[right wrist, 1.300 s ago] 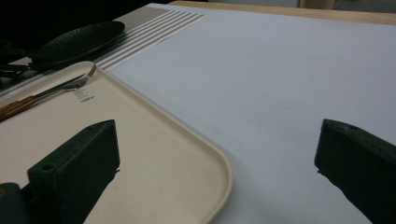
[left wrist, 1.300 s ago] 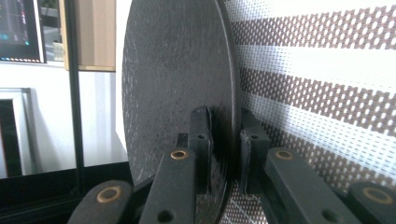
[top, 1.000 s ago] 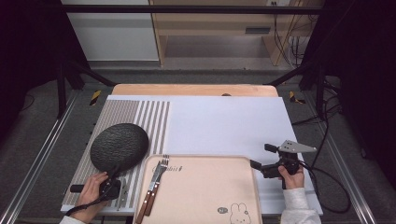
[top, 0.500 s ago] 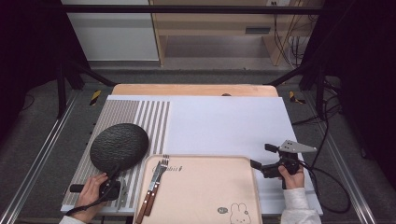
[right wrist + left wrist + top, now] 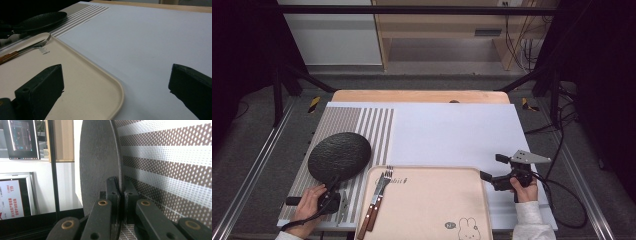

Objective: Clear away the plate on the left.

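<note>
High view: a black plate (image 5: 339, 156) lies on the striped mat (image 5: 377, 122) at the table's left, its near rim taken by the left gripper (image 5: 332, 192), whose body rests under the person's left hand (image 5: 309, 202) at the mat's near edge. A beige tray (image 5: 432, 205) sits at the near middle of the table, just right of the plate, with a fork (image 5: 379, 192) and a second wooden-handled utensil beside it along the tray's left side. A white sheet (image 5: 452, 132) covers the rest of the tabletop. The right gripper (image 5: 493, 167), held in the right hand (image 5: 524, 187), hovers over the sheet just beyond the tray's right edge, jaws spread and holding nothing. Left gripper view: the jaws are nearly pressed together and pinch the plate's (image 5: 100, 162) thin rim between their pads (image 5: 112, 192); they have just been closing on it. The plate stands edge-on here against the mat (image 5: 170, 160). Right gripper view: the two jaws stand wide apart at the lower corners, with the tray's (image 5: 105, 82) rounded corner and the sheet (image 5: 150, 37) between them; the fork (image 5: 37, 45) lies on the tray's far side, and the plate (image 5: 42, 20) sits on the mat beyond it.
</note>
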### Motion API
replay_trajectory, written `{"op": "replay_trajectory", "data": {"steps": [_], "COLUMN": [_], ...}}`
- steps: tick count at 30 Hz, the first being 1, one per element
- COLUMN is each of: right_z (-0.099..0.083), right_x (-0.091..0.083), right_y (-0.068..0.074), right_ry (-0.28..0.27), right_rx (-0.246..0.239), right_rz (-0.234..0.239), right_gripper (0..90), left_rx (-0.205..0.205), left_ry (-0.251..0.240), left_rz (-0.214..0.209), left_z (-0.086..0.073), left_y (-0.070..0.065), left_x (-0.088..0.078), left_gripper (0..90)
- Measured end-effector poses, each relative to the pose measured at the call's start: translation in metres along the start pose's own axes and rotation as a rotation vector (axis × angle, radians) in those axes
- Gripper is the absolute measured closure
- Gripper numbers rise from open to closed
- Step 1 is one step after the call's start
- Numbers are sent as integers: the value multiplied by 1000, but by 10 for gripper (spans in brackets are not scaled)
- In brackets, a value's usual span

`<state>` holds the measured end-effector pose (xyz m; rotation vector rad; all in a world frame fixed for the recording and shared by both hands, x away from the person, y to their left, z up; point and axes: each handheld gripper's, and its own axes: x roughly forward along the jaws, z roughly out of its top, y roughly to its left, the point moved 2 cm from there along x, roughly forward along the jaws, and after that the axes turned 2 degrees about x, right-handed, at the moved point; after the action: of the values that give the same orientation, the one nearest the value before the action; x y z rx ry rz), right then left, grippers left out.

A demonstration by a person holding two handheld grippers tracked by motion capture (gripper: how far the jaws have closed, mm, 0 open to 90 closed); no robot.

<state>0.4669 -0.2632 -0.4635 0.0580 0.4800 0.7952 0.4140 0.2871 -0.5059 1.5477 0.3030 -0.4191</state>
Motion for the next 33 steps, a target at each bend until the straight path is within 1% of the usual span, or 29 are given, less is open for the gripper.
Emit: {"op": "replay_trajectory", "data": {"steps": [1, 2, 7, 9, 13, 15, 17, 23, 28, 33], "right_z": [0, 0, 0, 0, 0, 0, 0, 0, 0, -1], "right_x": [0, 0, 1, 0, 1, 1, 1, 1, 1, 1], "right_y": [0, 0, 0, 0, 0, 0, 0, 0, 0, 0], "right_ry": [0, 1, 5, 5, 6, 5, 5, 6, 5, 6], "right_rx": [-1, 0, 1, 0, 0, 1, 1, 1, 0, 1], "right_rz": [0, 1, 0, 0, 0, 0, 0, 0, 0, -1], "right_gripper": [3, 3, 3, 3, 3, 3, 3, 3, 3, 3], "left_rx": [-7, -6, -11, -7, -15, -6, -10, -15, -34, -21], "left_ry": [-4, 1, -9, -6, -14, -8, -11, -15, -11, -8], "left_rz": [-3, -6, -18, -27, -34, -43, -47, -47, -55, -53], "left_z": [0, 0, -1, -1, -1, -1, -1, -1, 0, 1], "left_y": [0, 2, 5, 8, 10, 12, 12, 14, 17, 17], "left_x": [0, 0, -1, -1, -1, -2, -2, -2, -2, -2], "left_gripper": [863, 864, 864, 864, 864, 864, 864, 864, 864, 864]}}
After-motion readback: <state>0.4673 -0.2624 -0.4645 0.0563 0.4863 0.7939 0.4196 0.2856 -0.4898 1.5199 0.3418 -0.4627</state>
